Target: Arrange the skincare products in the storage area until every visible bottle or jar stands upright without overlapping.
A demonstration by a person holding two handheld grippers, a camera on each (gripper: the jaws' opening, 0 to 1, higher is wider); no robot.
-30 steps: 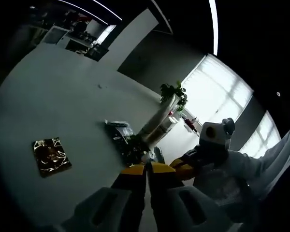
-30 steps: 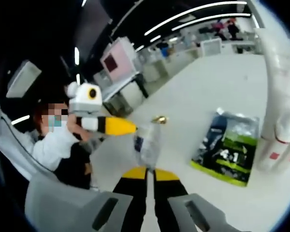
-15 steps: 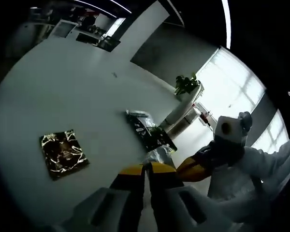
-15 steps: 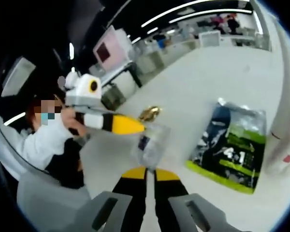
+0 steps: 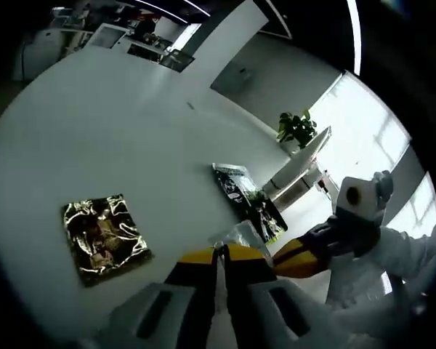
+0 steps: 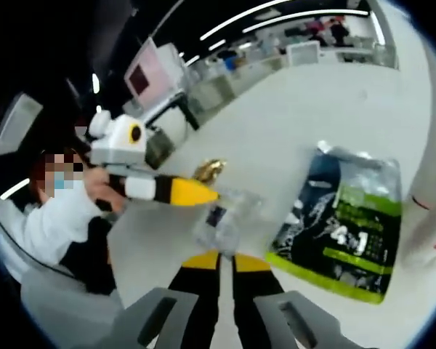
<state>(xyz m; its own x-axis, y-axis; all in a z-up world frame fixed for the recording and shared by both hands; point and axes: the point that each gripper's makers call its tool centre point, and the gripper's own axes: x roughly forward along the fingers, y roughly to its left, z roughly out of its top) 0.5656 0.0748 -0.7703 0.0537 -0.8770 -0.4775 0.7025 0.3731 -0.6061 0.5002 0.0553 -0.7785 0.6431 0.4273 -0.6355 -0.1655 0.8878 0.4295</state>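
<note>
A small clear plastic packet [image 5: 236,235] hangs above the white table [image 5: 94,131]. My left gripper [image 5: 219,253] is shut on its near edge. My right gripper [image 5: 296,254] comes in from the right with its yellow tip at the same packet. In the right gripper view, my right gripper [image 6: 225,259] is shut under the clear packet [image 6: 219,218], and the left gripper [image 6: 192,192] meets it from the left. A gold foil packet [image 5: 105,236] lies flat at the left, and a dark packet with a green band [image 5: 248,200] lies beyond.
The dark and green packet [image 6: 341,222] lies flat to the right of my right gripper, and the gold packet [image 6: 209,170] sits farther back. A person in white sleeves [image 6: 54,218] holds the grippers. A potted plant [image 5: 296,129] stands past the table's far edge.
Both views have swung and dropped closer to the table, so the gold packet and the dark packet look larger. The clear packet stays held between the two grippers.
</note>
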